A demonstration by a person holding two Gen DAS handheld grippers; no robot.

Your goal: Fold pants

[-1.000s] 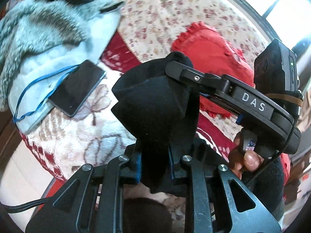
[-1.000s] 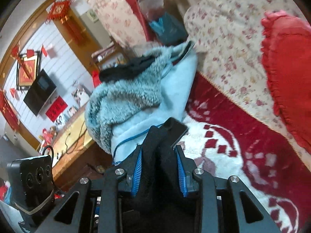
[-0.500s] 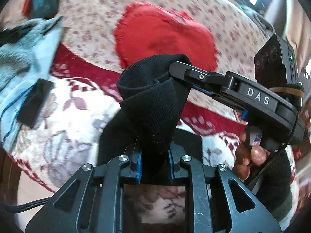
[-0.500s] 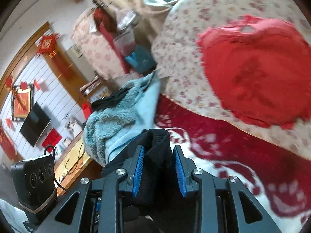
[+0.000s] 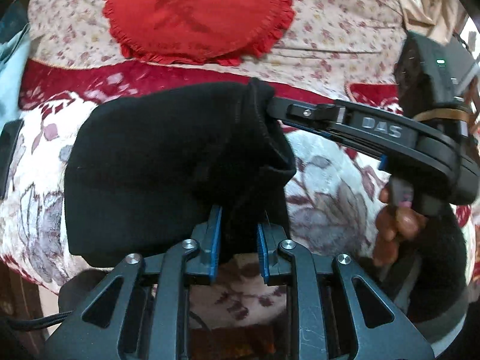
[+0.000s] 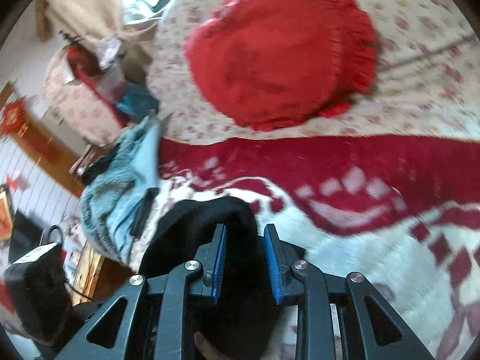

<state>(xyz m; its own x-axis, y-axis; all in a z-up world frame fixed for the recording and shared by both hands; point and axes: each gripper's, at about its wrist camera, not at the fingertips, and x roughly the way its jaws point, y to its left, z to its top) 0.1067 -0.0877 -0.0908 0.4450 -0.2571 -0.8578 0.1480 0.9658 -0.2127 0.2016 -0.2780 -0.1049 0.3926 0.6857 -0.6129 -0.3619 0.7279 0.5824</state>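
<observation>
The black pants (image 5: 168, 162) hang as a folded bundle just above the red and white blanket (image 5: 324, 180). My left gripper (image 5: 239, 213) is shut on a lower fold of them, cloth filling the gap between its blue pads. From the right, my right gripper (image 5: 271, 111) reaches in and grips the bundle's upper right corner, its tips buried in the cloth. In the right wrist view the pants (image 6: 192, 219) bulge up between the jaws of the right gripper (image 6: 244, 231). Those jaws are closing, with the pads pressing the fabric.
A round red cushion (image 5: 195, 12) leans on the floral sofa back (image 6: 420, 96). A fluffy light blue garment (image 6: 120, 186) and a dark phone (image 5: 9, 150) lie to the left. A person's hand (image 5: 396, 219) holds the right gripper's handle.
Both grippers have carried the pants rightward along the sofa, away from the blue garment and phone, to in front of the red cushion. The bundle hangs lower and wider.
</observation>
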